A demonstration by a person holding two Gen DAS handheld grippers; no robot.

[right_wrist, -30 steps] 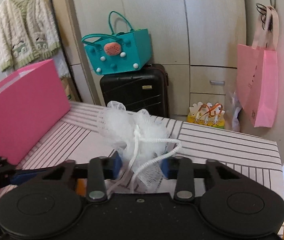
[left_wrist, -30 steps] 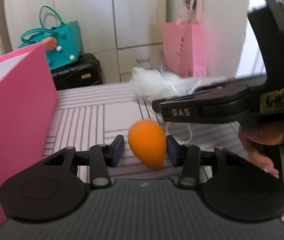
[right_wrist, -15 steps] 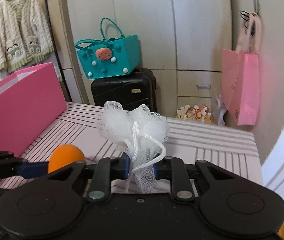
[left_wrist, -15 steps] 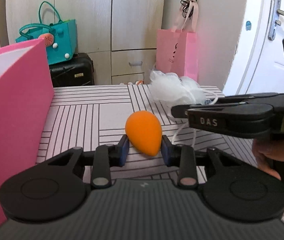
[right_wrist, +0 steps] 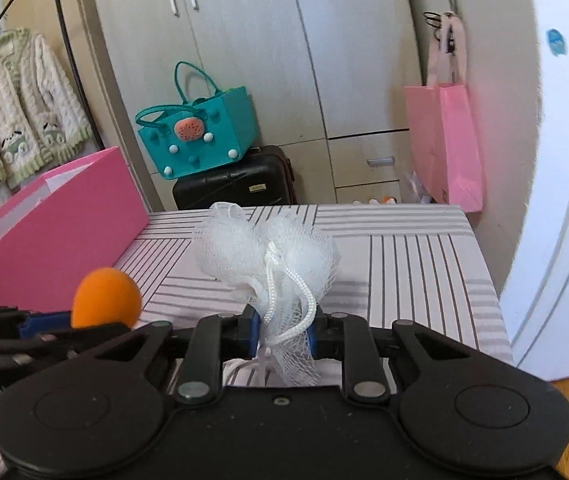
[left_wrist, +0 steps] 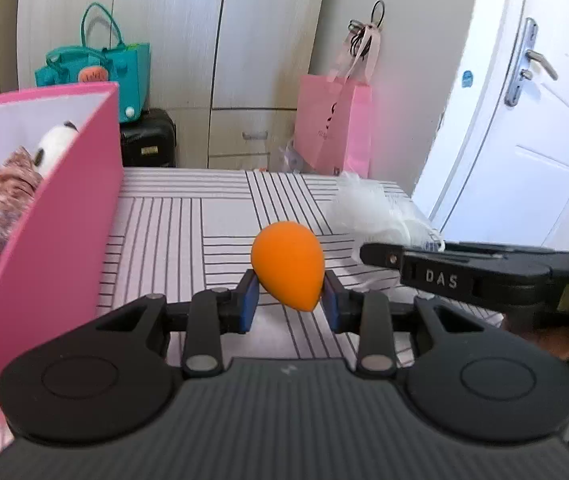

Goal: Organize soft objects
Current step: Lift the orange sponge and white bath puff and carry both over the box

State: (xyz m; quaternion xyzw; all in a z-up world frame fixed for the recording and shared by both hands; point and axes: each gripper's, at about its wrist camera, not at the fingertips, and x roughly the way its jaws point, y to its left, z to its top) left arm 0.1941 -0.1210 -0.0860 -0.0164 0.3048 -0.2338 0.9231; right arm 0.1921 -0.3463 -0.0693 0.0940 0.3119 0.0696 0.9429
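My left gripper (left_wrist: 289, 300) is shut on an orange egg-shaped sponge (left_wrist: 287, 265) and holds it above the striped table (left_wrist: 172, 232). The sponge also shows in the right wrist view (right_wrist: 106, 298). My right gripper (right_wrist: 283, 334) is shut on a white mesh bath puff (right_wrist: 268, 256) and holds it lifted off the table; the puff shows in the left wrist view (left_wrist: 372, 210). A pink box (left_wrist: 56, 216) stands at the left with plush toys (left_wrist: 12, 188) inside.
The pink box also shows in the right wrist view (right_wrist: 52, 240). Behind the table stand a black suitcase (right_wrist: 236, 184) with a teal bag (right_wrist: 200, 136) on it, a hanging pink bag (right_wrist: 444, 144) and a white door (left_wrist: 524, 120).
Both grippers closed on their objects and rose. The left view now looks into the pink box, and the sponge and puff hang higher above the table.
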